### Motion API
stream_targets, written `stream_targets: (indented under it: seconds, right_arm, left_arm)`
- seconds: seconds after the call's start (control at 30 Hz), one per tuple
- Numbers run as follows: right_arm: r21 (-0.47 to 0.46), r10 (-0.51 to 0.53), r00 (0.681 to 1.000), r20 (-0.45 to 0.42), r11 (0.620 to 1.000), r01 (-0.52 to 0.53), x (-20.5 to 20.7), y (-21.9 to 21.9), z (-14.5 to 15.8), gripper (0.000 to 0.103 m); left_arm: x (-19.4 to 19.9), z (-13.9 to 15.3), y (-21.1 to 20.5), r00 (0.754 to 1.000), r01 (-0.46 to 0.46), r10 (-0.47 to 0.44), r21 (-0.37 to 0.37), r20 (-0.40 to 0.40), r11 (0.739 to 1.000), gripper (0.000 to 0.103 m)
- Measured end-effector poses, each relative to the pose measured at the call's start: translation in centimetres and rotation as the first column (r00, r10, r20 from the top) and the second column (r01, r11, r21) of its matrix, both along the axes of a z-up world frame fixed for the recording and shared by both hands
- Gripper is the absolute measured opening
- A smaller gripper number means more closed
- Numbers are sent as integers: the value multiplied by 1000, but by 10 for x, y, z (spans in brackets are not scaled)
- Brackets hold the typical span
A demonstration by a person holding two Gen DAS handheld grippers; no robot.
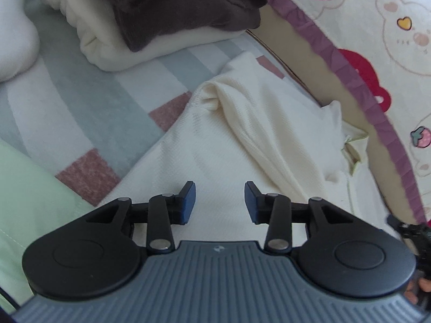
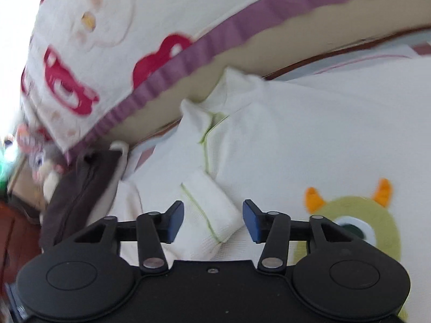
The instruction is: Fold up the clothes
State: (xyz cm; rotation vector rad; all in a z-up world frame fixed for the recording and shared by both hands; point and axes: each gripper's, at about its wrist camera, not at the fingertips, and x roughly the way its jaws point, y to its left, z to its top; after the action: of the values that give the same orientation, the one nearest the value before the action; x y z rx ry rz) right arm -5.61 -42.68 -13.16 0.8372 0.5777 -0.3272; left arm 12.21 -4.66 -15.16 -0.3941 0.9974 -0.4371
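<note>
My left claw (image 1: 219, 202) tilts downward, its jaws apart and holding nothing, poised over the flat part of the white garment (image 1: 242, 140). My right claw (image 2: 212, 220) also points down; its jaws stand wide, with a folded cuff (image 2: 210, 210) trimmed in green lying between the pads, which do not press on it. The right view is blurred. The garment lies spread on the bed (image 1: 80, 113), against the edge where a pillow (image 1: 377, 40) with a purple frill and cartoon print rests. A green one-eyed monster with orange horns (image 2: 358, 223) is printed on the garment. At the bed's far side sits a stack: a brown knit (image 1: 175, 5) on a cream blanket (image 1: 107, 51).
</note>
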Motion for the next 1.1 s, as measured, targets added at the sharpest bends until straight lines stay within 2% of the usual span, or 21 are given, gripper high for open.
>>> stream_targets:
  seconds: [0.07,0.17,0.2,0.23,0.3,0.33,0.4,0.47,0.5,0.53,0.57,0.63,0.73,0.77,0.8,0.9,1.03,1.1]
  right_arm:
    - [-24,8,999,-49,1000,-9,10,5,-6,62]
    - [-96,56,995,-82,993,-64,27,15,-16,61]
    - [-144,108,989,-100,982,-121,34,20,-18,41]
    - [-200,160,979,-126,963,-183,42,26,-18,22]
    - [-357,200,973,-117,906,-229,43,37,-1,19]
    - [-430,192,979,-76,879,-206,37,40,14,18]
    - [-558,121,993,15,825,-92,10,45,48,18]
    - [-659,30,998,54,752,13,-21,52,68,18]
    - [-689,-20,999,44,724,45,-33,53,71,19]
    - [-679,-48,999,6,733,39,-40,49,63,20]
    - [-652,-65,997,-42,758,22,-44,45,53,21]
    - [-576,-85,988,-126,818,-3,-51,33,31,28]
    - [-385,-86,981,-176,923,12,-51,10,3,34]
    - [-346,-91,981,-174,938,26,-53,5,0,37]
    - [-320,-100,981,-164,947,43,-55,2,-1,45]
    - [-252,-133,982,-135,963,96,-63,-6,-4,55]
    - [-166,-197,971,-136,971,174,-77,-19,-15,56]
    - [-121,-214,971,-108,972,201,-79,-26,-19,56]
  left_arm:
    - [-1,2,-1,1000,6,-5,-4,8,1000,39]
    - [-2,6,-5,1000,16,-16,-3,14,1000,41]
    - [-3,6,-6,1000,21,-21,1,15,1000,41]
    - [-3,7,-9,1000,26,-26,11,18,1000,41]
    - [-3,8,-13,999,36,-37,30,25,999,41]
    - [-4,9,-15,999,39,-40,36,34,999,41]
    - [-5,11,-15,998,31,-32,35,51,999,41]
    - [-3,11,-15,998,17,-19,25,57,1000,41]
    - [-2,11,-15,998,11,-13,22,60,1000,41]
    - [-2,9,-15,998,9,-10,21,59,1000,41]
    - [-1,8,-15,998,7,-9,23,55,1000,41]
    - [-1,7,-16,999,10,-12,29,44,1000,41]
    - [-1,6,-16,999,14,-16,38,37,999,41]
    - [0,7,-17,999,18,-20,39,42,999,42]
    - [3,6,-18,999,25,-27,31,46,999,42]
    - [16,2,-29,998,46,-44,-34,36,998,46]
    - [35,-13,-42,1000,6,-9,-169,-18,986,54]
    - [42,-19,-53,1000,2,-4,-160,-13,987,54]
